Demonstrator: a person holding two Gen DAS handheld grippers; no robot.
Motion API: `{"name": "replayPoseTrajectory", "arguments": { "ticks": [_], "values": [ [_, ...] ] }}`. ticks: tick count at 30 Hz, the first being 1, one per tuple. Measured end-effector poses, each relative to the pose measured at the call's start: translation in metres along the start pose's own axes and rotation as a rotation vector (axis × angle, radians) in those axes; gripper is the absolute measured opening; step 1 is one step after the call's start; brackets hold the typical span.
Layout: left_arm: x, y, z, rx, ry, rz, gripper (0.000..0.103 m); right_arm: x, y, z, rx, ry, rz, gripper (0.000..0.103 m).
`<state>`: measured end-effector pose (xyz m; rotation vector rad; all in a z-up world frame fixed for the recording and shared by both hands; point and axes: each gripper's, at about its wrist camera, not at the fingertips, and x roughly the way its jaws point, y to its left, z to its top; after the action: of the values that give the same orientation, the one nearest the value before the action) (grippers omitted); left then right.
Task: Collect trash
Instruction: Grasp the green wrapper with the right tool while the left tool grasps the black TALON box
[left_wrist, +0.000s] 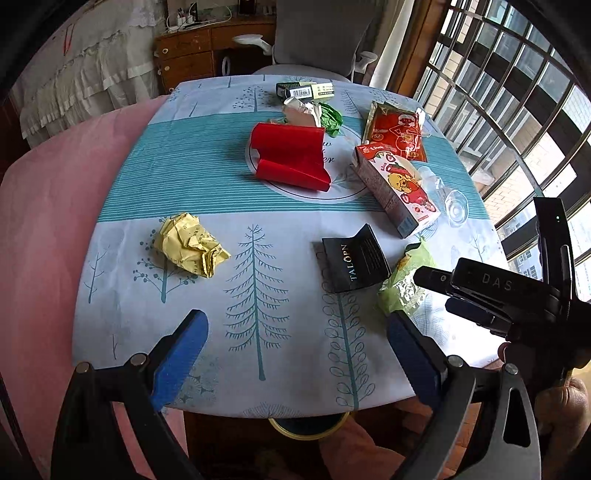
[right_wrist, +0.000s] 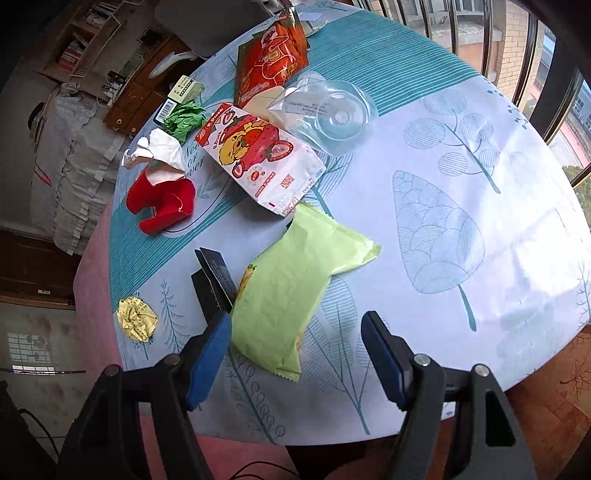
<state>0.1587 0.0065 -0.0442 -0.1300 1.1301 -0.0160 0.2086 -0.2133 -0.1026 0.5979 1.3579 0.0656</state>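
Ten pieces of trash are being counted on the tabletop (left_wrist: 122, 192), which is covered with a pale cloth printed with trees and a teal striped band. One crumpled yellow paper ball (left_wrist: 190, 244) is lying alone toward the left edge. One folded black card (left_wrist: 352, 260) is standing just beside one light green snack bag (right_wrist: 291, 284); in the right wrist view the two are seen touching. One strawberry-print carton (left_wrist: 395, 188) is lying on its side, its near end touching or overlapping the green bag's far end. One orange-red foil pouch (left_wrist: 397, 131) and one clear plastic piece with a round dome (right_wrist: 332, 110) are lying beyond it, toward the window side. One curled red sheet (left_wrist: 291, 155) is resting at the centre, with one crumpled white paper (right_wrist: 162, 149) and one green crumpled wrapper (right_wrist: 184, 120) behind it, and one small green-and-black box (left_wrist: 304, 90) at the far edge.

The left tool (left_wrist: 295, 354) is being held with its blue pads wide apart over bare cloth near the front edge (nothing between them). The right tool (right_wrist: 295, 354) is likewise being held spread open, the near end of the green bag lying between its pads, the left pad just beside the bag; contact cannot be confirmed.

Open cloth is being noted between the yellow ball and the black card, and a broad bare stretch on the window side.
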Motion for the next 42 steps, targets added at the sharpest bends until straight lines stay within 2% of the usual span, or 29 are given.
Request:
{"name": "replayPoseTrajectory", "arguments": {
  "ticks": [3, 5, 7, 8, 9, 10, 14, 19, 25, 29, 38, 40, 42],
  "values": [
    [0.008, 0.001, 0.007, -0.046, 0.006, 0.004, 0.096, 0.018, 0.005, 0.014, -0.020, 0.058, -0.018, 0.074],
    [0.012, 0.002, 0.009, -0.071, 0.012, 0.007, 0.096, 0.021, 0.016, 0.019, -0.088, 0.049, -0.047, 0.068],
    [0.016, 0.003, 0.011, -0.097, 0.024, 0.011, 0.096, 0.025, 0.025, 0.022, -0.151, 0.056, -0.079, 0.058],
    [0.018, 0.003, 0.012, -0.112, 0.031, 0.006, 0.096, 0.026, 0.029, 0.023, -0.179, 0.058, -0.103, 0.047],
    [0.021, 0.004, 0.013, -0.128, 0.039, 0.000, 0.096, 0.027, 0.031, 0.024, -0.203, 0.061, -0.112, 0.042],
    [0.023, 0.004, 0.014, -0.143, 0.046, -0.004, 0.096, 0.028, 0.031, 0.026, -0.222, 0.062, -0.110, 0.040],
    [0.032, -0.002, 0.022, -0.172, 0.058, -0.010, 0.096, 0.024, 0.023, 0.031, -0.284, 0.096, -0.093, 0.022],
    [0.047, -0.014, 0.032, -0.186, 0.085, -0.044, 0.096, 0.015, 0.007, 0.036, -0.352, 0.122, -0.054, 0.019],
    [0.076, -0.033, 0.039, -0.214, 0.174, -0.085, 0.096, 0.009, -0.003, 0.036, -0.419, 0.146, -0.009, 0.018],
    [0.094, -0.046, 0.041, -0.213, 0.223, -0.051, 0.096, 0.008, -0.004, 0.033, -0.449, 0.160, 0.007, 0.018],
    [0.124, -0.050, 0.048, -0.220, 0.256, 0.063, 0.096, 0.012, -0.004, 0.037, -0.471, 0.181, 0.041, 0.018],
    [0.129, -0.048, 0.048, -0.229, 0.271, 0.059, 0.075, 0.012, -0.006, 0.038, -0.473, 0.181, 0.046, 0.018],
    [0.133, -0.048, 0.047, -0.227, 0.277, 0.061, 0.062, 0.013, -0.005, 0.038, -0.472, 0.181, 0.050, 0.018]
  ]
}}
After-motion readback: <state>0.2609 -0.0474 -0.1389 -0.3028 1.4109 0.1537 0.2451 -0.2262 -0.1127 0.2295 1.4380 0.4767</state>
